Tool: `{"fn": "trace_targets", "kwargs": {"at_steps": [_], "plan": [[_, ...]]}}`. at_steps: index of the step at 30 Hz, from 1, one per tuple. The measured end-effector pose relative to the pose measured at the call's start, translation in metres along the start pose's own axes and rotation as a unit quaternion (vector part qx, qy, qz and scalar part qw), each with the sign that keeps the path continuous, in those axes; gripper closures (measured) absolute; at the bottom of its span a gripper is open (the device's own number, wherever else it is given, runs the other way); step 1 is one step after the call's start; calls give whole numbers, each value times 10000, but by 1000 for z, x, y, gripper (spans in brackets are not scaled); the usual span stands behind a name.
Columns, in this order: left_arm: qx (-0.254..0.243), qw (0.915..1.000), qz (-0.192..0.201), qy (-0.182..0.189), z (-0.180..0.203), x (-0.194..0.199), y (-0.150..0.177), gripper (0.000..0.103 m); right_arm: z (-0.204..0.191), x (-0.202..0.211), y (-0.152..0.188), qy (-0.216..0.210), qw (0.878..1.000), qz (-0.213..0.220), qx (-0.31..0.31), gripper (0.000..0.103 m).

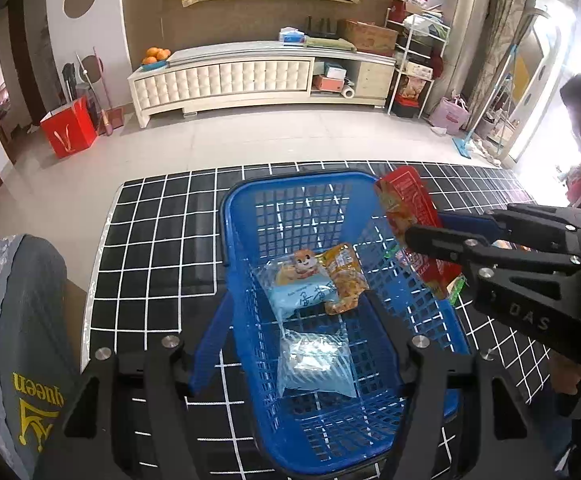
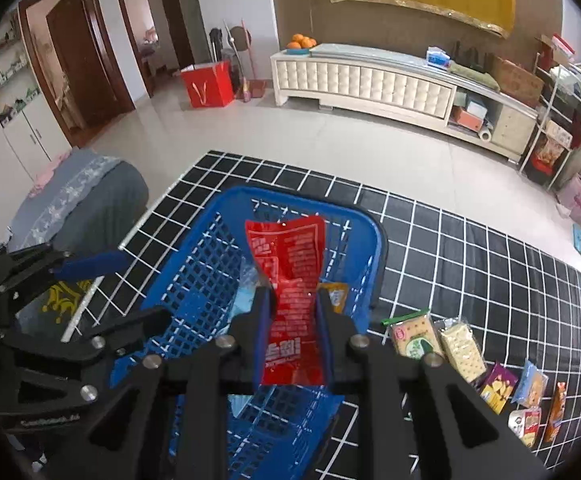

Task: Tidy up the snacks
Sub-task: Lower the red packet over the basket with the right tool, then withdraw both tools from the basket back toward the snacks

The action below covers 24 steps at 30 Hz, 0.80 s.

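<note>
Here the right gripper (image 2: 293, 300) is closed on the red snack bag (image 2: 290, 280), light, soft and slippery, held mid-body above the blue basket (image 2: 194, 280) right rim; left gripper (image 1: 290, 356) half open, empty.

From my remote station I count one blue basket (image 1: 246, 216) holding three snack packets (image 1: 318, 364), one red packet (image 2: 290, 280) aloft, and six more packets (image 2: 460, 346) lying on the gridded counter (image 2: 490, 248).
</note>
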<state>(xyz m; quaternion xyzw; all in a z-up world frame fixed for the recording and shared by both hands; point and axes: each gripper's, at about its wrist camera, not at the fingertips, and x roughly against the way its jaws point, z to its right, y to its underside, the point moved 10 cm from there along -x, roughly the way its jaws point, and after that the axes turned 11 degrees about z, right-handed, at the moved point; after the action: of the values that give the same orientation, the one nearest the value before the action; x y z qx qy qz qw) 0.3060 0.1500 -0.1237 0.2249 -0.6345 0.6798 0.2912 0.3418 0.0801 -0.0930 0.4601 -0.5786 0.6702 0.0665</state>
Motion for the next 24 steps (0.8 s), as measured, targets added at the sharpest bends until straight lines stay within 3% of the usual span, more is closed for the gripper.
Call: {"fn": "trace_targets", "kwargs": {"at_steps": [10, 12, 14, 16, 24], "plan": [[172, 9998, 21, -110, -16, -17, 1, 37, 12, -43, -1, 514, 9976, -322, 342, 76], [265, 9996, -23, -102, -19, -23, 3, 37, 17, -53, 0, 647, 9963, -395, 394, 63], [328, 9994, -50, -118, -20, -26, 5, 37, 25, -60, 0, 801, 9950, -460, 372, 30], [322, 9994, -30, -129, -19, -26, 6, 37, 31, -58, 0, 854, 9953, -374, 259, 19], [233, 9996, 128, -125, -6, -15, 9, 32, 38, -15, 20, 726, 9972, -152, 38, 15]]}}
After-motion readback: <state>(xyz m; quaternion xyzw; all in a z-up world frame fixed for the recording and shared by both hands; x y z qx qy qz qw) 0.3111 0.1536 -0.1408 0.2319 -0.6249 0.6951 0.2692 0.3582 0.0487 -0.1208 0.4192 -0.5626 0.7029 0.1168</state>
